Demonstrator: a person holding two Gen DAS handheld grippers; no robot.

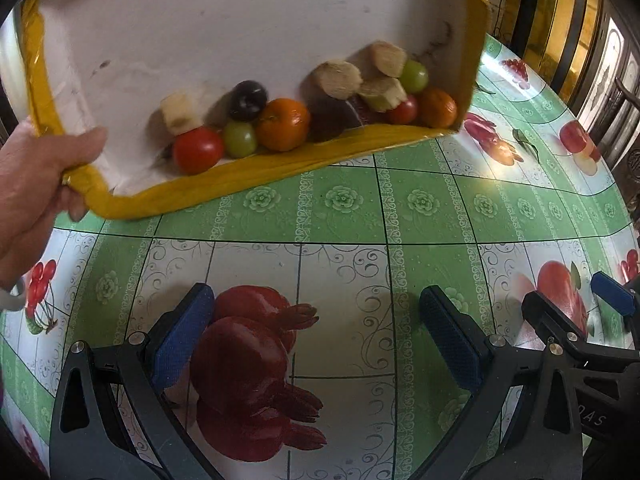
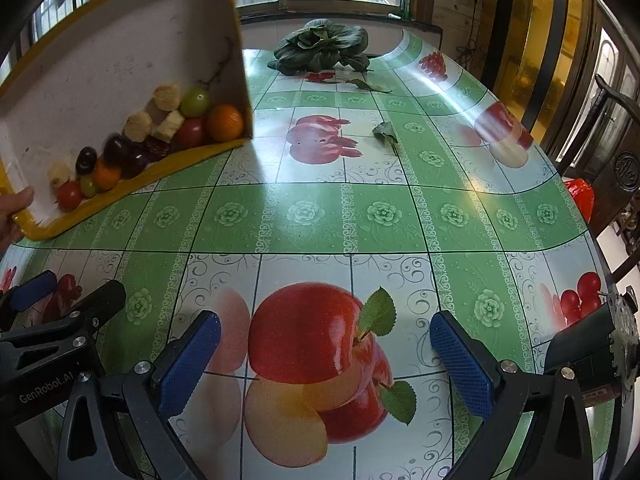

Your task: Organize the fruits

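Observation:
A white tray with a yellow rim is tilted up over the table, held by a bare hand at its left corner. Several small fruits lie piled along its lower edge: red tomatoes, oranges, green grapes, a dark plum and pale cut pieces. The tray also shows at the upper left in the right wrist view. My left gripper is open and empty above the table. My right gripper is open and empty.
The table wears a green and white cloth printed with fruit. A leafy green vegetable lies at the far edge, a loose leaf nearer. A dark wooden chair and a red bag stand at the right.

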